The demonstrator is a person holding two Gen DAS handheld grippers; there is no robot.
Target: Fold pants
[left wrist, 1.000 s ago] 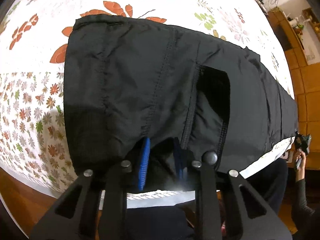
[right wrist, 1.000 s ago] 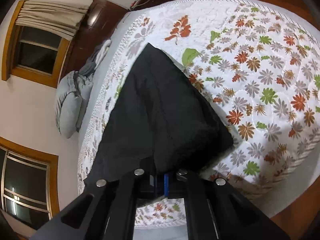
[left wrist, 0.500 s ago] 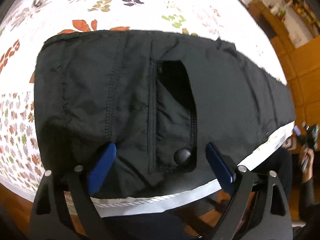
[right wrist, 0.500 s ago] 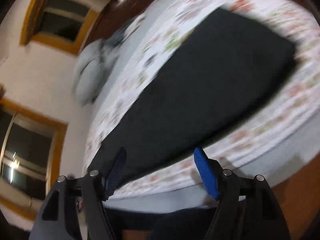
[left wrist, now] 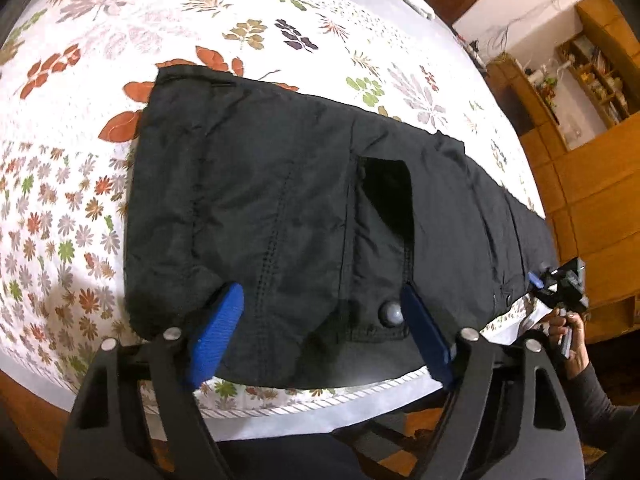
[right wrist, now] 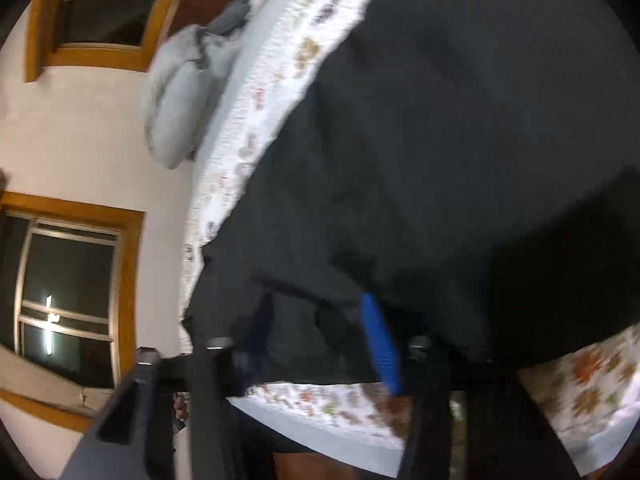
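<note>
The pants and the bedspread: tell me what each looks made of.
Pants: thin black woven synthetic, probably nylon, judging by its faint sheen, fine crinkles and stitched seams; a snap button looks like dull metal or plastic. Bedspread: white quilted cloth, likely cotton, matte, with stitched puckering and printed flowers.

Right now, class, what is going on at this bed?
A person is folding black pants laid lengthwise on a floral bedspread. The left tool hovers open over the near edge at the waist end, its blue pads straddling the pocket snap without gripping. The right tool sits at the far leg end, also open, its view blurred. A grey pillow lies at the head of the bed. Neither tool holds cloth.
</note>
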